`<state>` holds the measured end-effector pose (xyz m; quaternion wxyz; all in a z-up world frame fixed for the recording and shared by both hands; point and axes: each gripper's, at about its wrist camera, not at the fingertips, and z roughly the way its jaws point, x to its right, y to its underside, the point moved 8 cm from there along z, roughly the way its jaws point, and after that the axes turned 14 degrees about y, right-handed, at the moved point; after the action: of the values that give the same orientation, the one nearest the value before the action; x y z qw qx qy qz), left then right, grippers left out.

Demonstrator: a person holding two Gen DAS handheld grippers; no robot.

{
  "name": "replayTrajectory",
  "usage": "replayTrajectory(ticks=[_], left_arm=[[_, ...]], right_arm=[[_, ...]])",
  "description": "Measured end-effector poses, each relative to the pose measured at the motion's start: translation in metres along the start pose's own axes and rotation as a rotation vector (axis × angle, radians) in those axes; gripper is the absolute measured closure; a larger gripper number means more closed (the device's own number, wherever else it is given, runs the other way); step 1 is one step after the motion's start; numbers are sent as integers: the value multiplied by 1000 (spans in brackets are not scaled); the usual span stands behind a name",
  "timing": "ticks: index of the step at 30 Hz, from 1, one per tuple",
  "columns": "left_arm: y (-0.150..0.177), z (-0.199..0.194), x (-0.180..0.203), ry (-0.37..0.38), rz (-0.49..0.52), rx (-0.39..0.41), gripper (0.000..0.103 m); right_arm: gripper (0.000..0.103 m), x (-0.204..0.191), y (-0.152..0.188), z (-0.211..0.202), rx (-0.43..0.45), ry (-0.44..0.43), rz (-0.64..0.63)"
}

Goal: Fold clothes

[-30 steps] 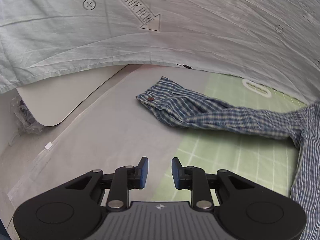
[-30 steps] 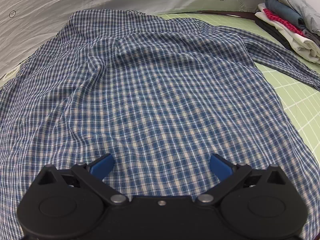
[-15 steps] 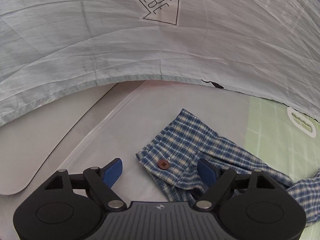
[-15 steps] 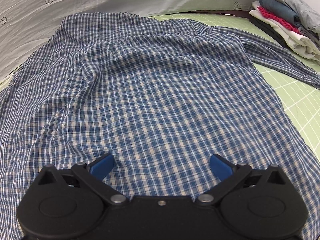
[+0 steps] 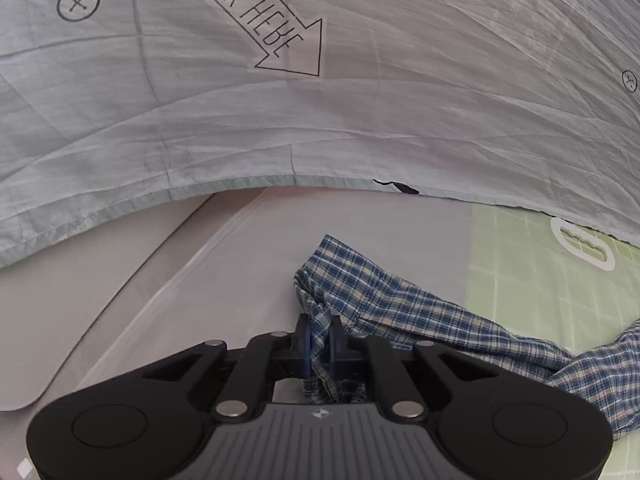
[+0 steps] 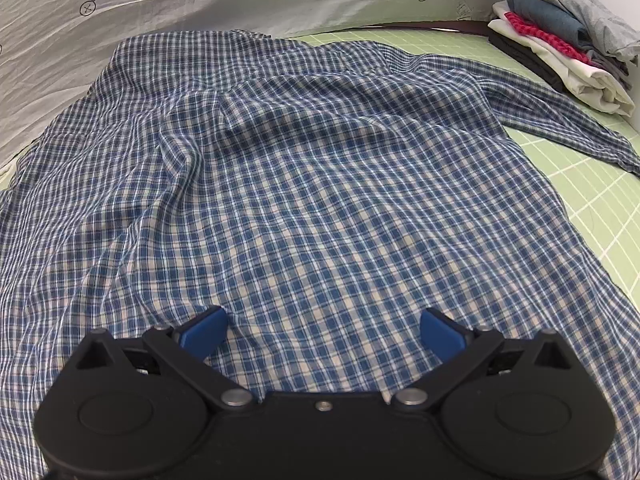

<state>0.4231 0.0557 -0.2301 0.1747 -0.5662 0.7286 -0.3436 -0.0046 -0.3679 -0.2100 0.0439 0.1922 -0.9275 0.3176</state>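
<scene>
An arrow lettered "LOOK HERE" (image 5: 280,36) is printed on the pale sheet (image 5: 160,120) hung behind the table (the words are seen slanted). The cuff of the plaid shirt (image 6: 320,200) is clamped between the closed jaws of the left gripper (image 5: 320,344), the sleeve (image 5: 420,312) trailing over the green grid mat (image 5: 540,280). The shirt's body is spread across the mat, and the right gripper (image 6: 322,328) is held over it with jaws wide apart. A stack of folded clothes (image 6: 560,40) is seen at the far right.
</scene>
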Motion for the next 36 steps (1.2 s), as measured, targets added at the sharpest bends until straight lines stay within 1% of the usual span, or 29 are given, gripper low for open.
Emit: replayTrajectory(ticks=[3,4,8,10,11,14,16,17,18,19,21,23,25,27,29,31,33,35,36], left_arm=[[-14,-28,-4,-43,-20,82,94],[-19,-43,-8,-63,-26,122,94],[-25,-97,-23,-168,-63,248,93],[-10,-103,-34,-208,-105,226,92],[-1,-104,-40,-224,-126,210,89],[32,-82,-56,-218,-192,74,85],[46,-79,-61,-214,-228,34,83],[51,-79,-63,-213,-245,18,78],[53,-82,-64,-216,-253,22,73],[54,-87,-62,-213,-259,32,69],[52,-93,-59,-197,-271,47,52],[51,-99,-52,-183,-277,57,48],[50,-99,-40,-148,-257,48,46],[48,-95,-25,-112,-218,31,38],[48,-85,-7,-77,-164,2,35],[49,-74,9,-43,-131,-34,35],[51,-60,26,-6,-104,-75,34],[51,-50,39,12,-78,-89,33],[51,-45,42,17,-69,-97,31]], right_arm=[[0,1,1,-1,16,-4,0],[0,0,2,-2,21,-4,1],[0,1,3,-2,38,-6,6],[0,2,2,-2,45,-8,7],[0,3,2,-1,48,-9,6],[0,5,1,0,53,-12,3],[0,5,0,0,52,-14,2],[0,5,0,0,50,-14,2],[0,5,0,0,48,-13,2],[0,4,-1,0,45,-13,0],[0,2,-3,1,31,-14,-9],[0,1,-6,1,15,-14,-20],[0,-4,-12,0,17,-15,-46],[0,-11,-24,-4,71,-21,-85],[0,-20,-41,-5,113,-47,-112],[0,-30,-62,0,137,-71,-114],[0,-40,-84,9,144,-104,-98],[0,-53,-110,20,147,-148,-77],[0,-61,-123,27,150,-170,-74]])
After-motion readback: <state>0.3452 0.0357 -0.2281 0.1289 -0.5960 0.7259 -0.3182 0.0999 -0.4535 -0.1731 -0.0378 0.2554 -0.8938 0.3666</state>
